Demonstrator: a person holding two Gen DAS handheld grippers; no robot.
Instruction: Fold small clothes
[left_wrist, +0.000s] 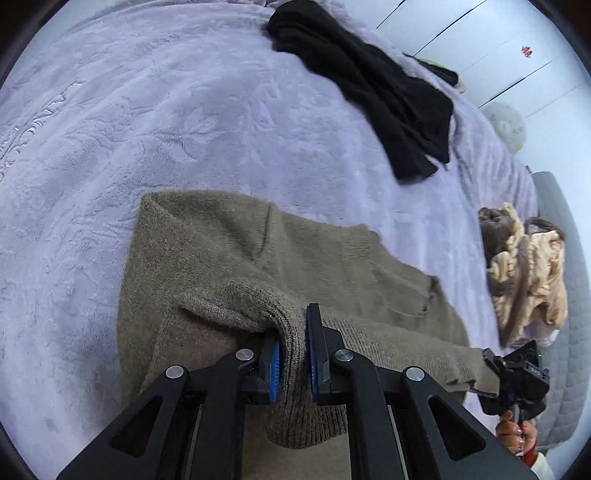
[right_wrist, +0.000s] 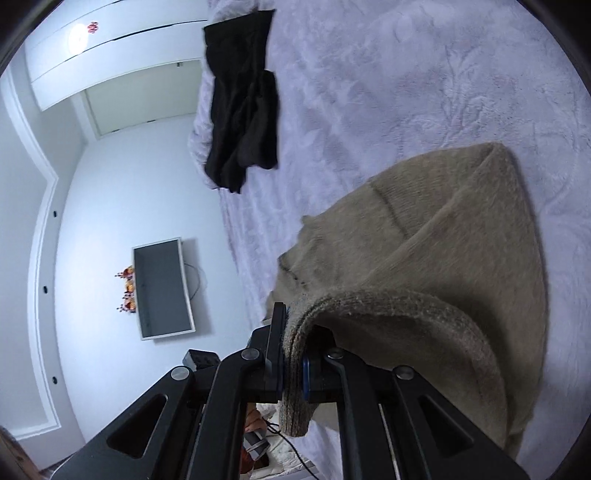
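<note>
Lying on the lilac blanket (left_wrist: 184, 110), the olive knit sweater (left_wrist: 207, 251) is lifted along its ribbed edge. Left gripper (left_wrist: 293, 363) pinches that ribbing between blue pads; right gripper (right_wrist: 293, 363) pinches ribbing too, fabric draping over one finger. Beyond the sweater, well apart: black garment (left_wrist: 369, 88). Beside the sweater, near the blanket's edge: beige fluffy garment (left_wrist: 528, 273).

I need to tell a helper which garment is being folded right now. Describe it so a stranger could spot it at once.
Start from the wide lavender plush blanket covering the bed. Near its front edge lies an olive-brown knit sweater, its ribbed edge pinched by the left gripper and the right gripper. Unlike the black garment farther back and the cream fuzzy item at the side, it is the only one held.
</note>
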